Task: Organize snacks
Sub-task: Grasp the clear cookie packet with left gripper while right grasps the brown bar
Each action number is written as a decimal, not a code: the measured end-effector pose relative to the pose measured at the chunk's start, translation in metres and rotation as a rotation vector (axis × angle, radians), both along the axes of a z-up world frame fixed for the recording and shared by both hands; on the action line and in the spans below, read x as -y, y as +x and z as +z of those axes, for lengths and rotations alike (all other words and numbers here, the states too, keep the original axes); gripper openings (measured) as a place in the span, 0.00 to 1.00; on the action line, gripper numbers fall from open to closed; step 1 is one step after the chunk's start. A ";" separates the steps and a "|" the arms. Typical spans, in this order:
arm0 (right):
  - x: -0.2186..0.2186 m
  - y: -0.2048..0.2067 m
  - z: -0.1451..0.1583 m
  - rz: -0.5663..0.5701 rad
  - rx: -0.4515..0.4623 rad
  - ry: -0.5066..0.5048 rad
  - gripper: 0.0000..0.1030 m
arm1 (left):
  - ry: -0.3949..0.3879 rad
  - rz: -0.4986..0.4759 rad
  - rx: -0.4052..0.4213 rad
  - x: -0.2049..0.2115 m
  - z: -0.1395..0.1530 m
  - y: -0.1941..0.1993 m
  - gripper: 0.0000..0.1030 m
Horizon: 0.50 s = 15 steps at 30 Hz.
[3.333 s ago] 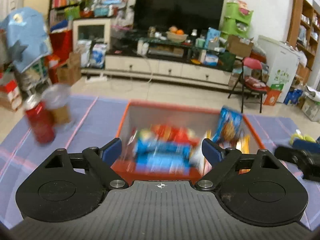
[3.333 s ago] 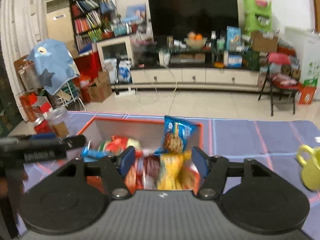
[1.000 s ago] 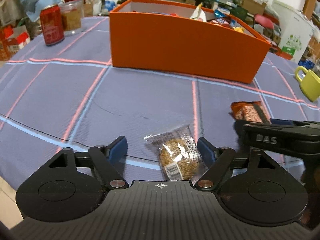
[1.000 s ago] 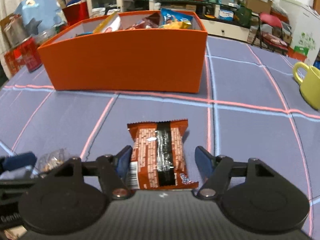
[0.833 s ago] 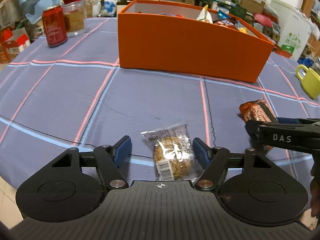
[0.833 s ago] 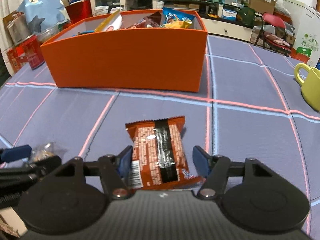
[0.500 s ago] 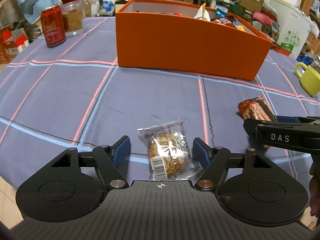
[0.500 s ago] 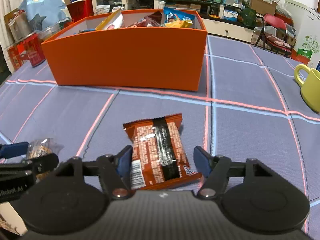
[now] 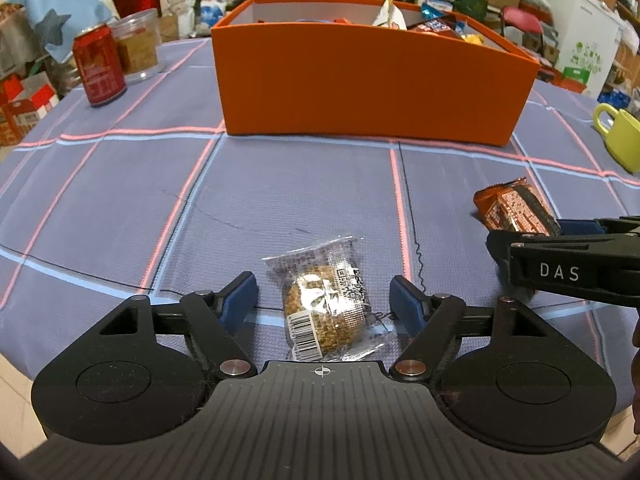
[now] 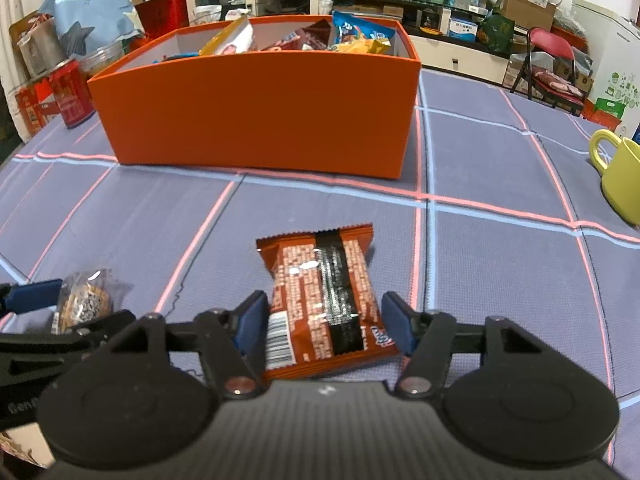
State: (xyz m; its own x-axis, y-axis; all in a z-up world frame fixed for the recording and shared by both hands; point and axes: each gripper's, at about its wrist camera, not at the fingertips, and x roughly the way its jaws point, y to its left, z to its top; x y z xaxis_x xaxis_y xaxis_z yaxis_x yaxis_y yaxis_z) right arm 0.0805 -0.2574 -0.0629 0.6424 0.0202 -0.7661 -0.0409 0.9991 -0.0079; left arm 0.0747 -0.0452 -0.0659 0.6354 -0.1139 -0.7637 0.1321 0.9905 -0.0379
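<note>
Covering most of both frames: a woven purple-blue tablecloth (image 9: pixel 280 184) crossed by thin pink and pale blue lines, ribbed in texture.

Sitting at upper centre of each view: a rectangular orange box (image 9: pixel 372 96) with smooth matte walls and a pale lining, holding glossy snack packets poking above the rim at its right end.

Filling the bottom of the left wrist view: the left gripper (image 9: pixel 323 295), black ribbed plastic with rounded lobes and blue pads. Jaws standing moderately wide, having just been opening a little, with a clear crinkly packet (image 9: pixel 326 312) lying between them; a gap showing on both sides, pads not pressing. Inside the wrapper, a round, grainy brown cake, with a barcode at the near end.

Filling the bottom of the right wrist view: the right gripper (image 10: pixel 323 320), same build. Jaws having just been closing around a flat, shiny orange-brown wrapper (image 10: pixel 326 300) with a black centre band and crimped far edge; left pad at the wrapper's edge, a slight gap on the right, no squeeze visible.

Standing at the right edge: a glossy yellow-green mug (image 10: pixel 618 176) with a loop handle.

Standing at upper left of the left wrist view: a red cylindrical can (image 9: pixel 99 66), and just behind it a clear jar (image 9: pixel 136 42) of brown contents.
</note>
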 end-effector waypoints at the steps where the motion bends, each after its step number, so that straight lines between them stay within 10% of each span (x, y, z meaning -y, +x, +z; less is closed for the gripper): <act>1: 0.000 0.000 0.000 0.000 0.000 0.000 0.61 | 0.001 -0.001 0.000 0.000 0.000 0.000 0.53; 15: 0.000 0.000 0.000 0.003 0.002 -0.002 0.61 | 0.010 0.011 0.013 -0.002 -0.001 -0.008 0.52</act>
